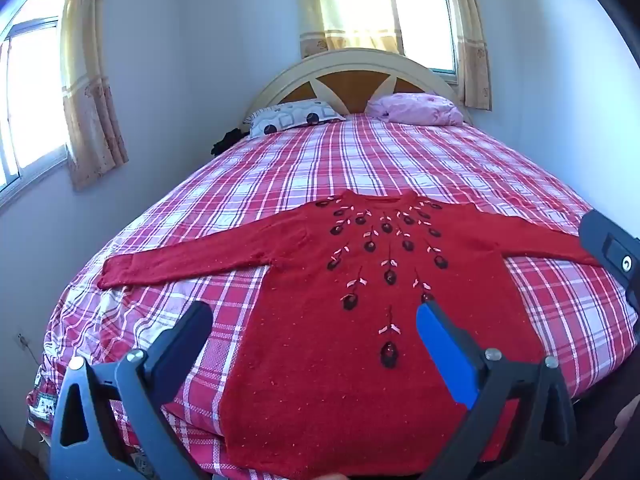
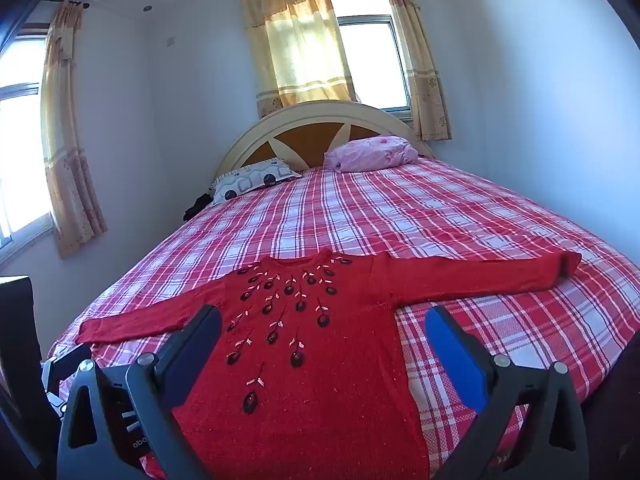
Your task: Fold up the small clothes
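Both grippers, left gripper (image 1: pixel 314 328) and right gripper (image 2: pixel 324 330), hang released and empty above the red sweater (image 1: pixel 352 360), apparently still flat, sleeves outstretched, unfolded.

Counted: one red sweater (image 1: pixel 340 360) with two sleeves spread out, on one bed (image 1: pixel 400 160). Two pillows at the head: one patterned pillow (image 1: pixel 294 117), one pink pillow (image 1: pixel 416 109). One headboard (image 1: pixel 352 64). Two windows (image 2: pixel 372 60), each curtained. Two grippers: left gripper (image 1: pixel 314 318), right gripper (image 2: pixel 322 322).
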Demonstrator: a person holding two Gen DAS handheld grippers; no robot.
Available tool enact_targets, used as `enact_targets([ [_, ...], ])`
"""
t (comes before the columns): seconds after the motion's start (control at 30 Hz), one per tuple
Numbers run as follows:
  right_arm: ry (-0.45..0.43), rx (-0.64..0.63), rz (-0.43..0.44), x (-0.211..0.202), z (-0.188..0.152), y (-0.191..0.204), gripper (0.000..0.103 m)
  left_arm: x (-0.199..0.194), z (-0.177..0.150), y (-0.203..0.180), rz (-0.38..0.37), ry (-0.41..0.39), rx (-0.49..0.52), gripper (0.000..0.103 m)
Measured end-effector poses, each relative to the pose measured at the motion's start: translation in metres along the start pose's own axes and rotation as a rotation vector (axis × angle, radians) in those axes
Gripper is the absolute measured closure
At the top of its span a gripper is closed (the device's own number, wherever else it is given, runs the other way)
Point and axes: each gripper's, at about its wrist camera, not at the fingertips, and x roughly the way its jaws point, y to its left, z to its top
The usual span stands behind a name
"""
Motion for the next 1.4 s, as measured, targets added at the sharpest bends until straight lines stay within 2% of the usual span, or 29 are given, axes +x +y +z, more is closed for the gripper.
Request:
enact_targets([
  [0.2, 0.018, 0.006, 0.001, 0.000, 0.002, -0.004, 0.001, 0.010, -0.002, 0.000, -0.036, 0.041, -0.038, 0.000],
  [0.37, 0.028, -0.005, -0.006, 0.006, -0.001, 0.001, 0.001, 0.004, -0.004, 0.004, -0.056, 0.027, -0.057, 0.002],
  [1.4, 0.051, 0.016, 0.002, 0.010, -0.007, -0.002, 0.001, 0.007, -0.005, 0.005, -0.041, 0.025, -0.034, 0.002],
])
